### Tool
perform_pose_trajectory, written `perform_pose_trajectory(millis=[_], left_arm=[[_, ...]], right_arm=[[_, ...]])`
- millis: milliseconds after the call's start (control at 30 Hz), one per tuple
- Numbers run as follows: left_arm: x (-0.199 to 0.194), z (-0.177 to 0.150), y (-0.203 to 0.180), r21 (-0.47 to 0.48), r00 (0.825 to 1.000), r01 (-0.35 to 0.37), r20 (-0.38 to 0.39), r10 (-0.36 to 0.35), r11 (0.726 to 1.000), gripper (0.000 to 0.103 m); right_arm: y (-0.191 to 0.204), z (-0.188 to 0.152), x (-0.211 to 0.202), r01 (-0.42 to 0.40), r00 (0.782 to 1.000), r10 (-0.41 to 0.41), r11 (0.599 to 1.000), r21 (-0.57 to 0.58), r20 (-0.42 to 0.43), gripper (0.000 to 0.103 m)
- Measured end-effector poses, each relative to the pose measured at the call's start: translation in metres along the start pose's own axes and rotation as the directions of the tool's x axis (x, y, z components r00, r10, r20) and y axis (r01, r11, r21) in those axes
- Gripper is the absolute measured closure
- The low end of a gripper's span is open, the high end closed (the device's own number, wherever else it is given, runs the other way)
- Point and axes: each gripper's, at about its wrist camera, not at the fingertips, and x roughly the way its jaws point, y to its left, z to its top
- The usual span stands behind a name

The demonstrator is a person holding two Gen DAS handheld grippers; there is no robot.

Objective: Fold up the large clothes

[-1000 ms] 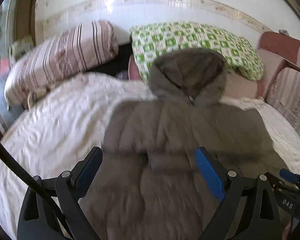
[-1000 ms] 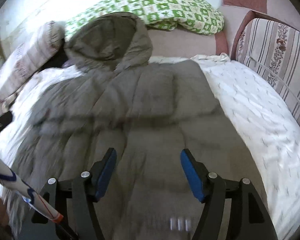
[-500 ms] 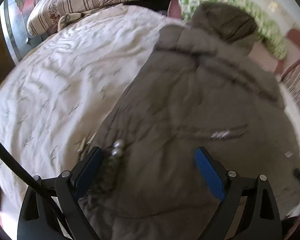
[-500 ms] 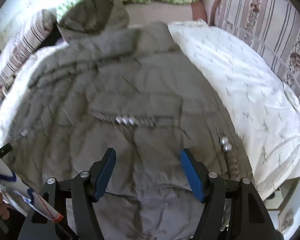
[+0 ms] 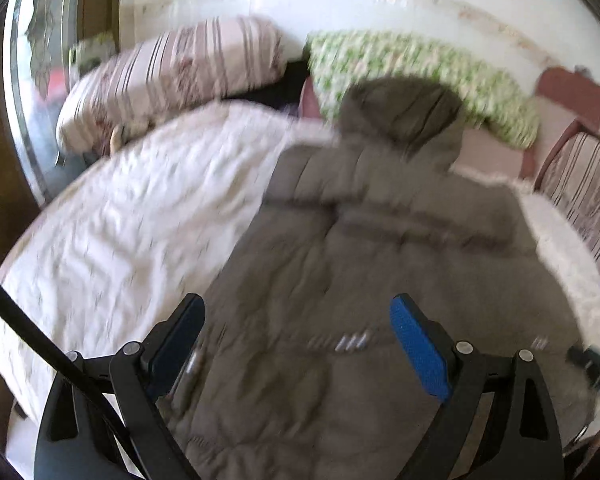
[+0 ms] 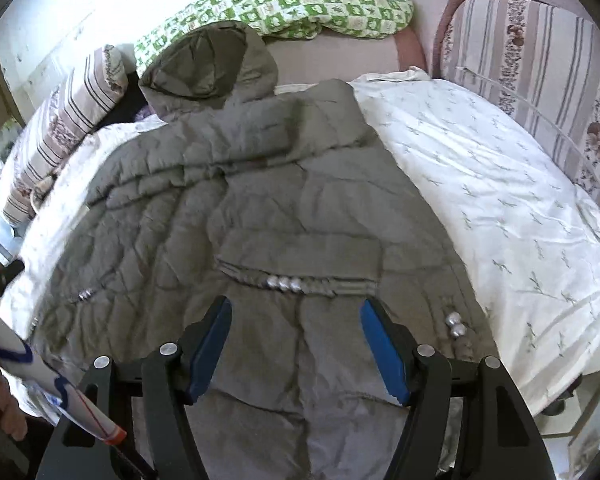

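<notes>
A large olive-grey padded coat [image 6: 284,200] with a hood [image 6: 212,68] lies spread flat on a bed, hood towards the far wall. It has silver snaps at the waist [image 6: 284,283] and near its right edge [image 6: 454,324]. My right gripper [image 6: 296,344] hovers open above the coat's lower part, nothing between its blue pads. In the blurred left wrist view the same coat [image 5: 380,264] fills the middle. My left gripper [image 5: 296,344] stands wide open over the coat's lower left part, near its left edge, holding nothing.
The white patterned bedsheet [image 6: 500,208] lies bare on both sides of the coat. A striped pillow [image 5: 172,76] and a green checked pillow [image 6: 300,4] lie at the head. A striped padded rail [image 6: 540,80] runs along the right. A person's hand [image 6: 4,412] shows at lower left.
Both views swung down over the coat's hem half a second ago and have now risen back towards the hood and pillows. Both grippers stayed open and empty.
</notes>
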Motion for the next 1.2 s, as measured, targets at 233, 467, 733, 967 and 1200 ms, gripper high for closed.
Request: perform_pose_trajectory(millis=[233,467,733,967,1200], left_arm=[[0.044,0.073,-0.040,0.005,0.999,0.019,0.047,-0.019,1.000,0.006],[0.148,0.068,-0.048,0.000,0.992,0.015,-0.125,-0.014,1.000,0.006],[0.154,0.090,-0.024,-0.009,0.999,-0.040,-0.005,0.040,0.999,0.006],[0.150,0.097,0.001,-0.062,0.997,-0.071,0.037,0.073,0.996,0.006],[0.159,0.096,-0.002,-0.056,0.996,-0.082,0.030,0.083,0.995,0.006]], right_arm=[[0.024,0.035,0.005,-0.049,0.999,0.049,0.999,-0.018,-0.015,0.031],[0.062,0.127,-0.005,-0.087,0.995,0.087,0.996,-0.021,0.039,0.026],[0.141,0.272,0.024,-0.153,0.985,0.149,0.988,0.037,0.091,0.022],[0.143,0.376,0.097,-0.167,0.986,0.156,0.958,0.235,0.064,0.017],[0.119,0.413,0.177,-0.210,0.973,0.230,0.862,0.461,0.015,0.017]])
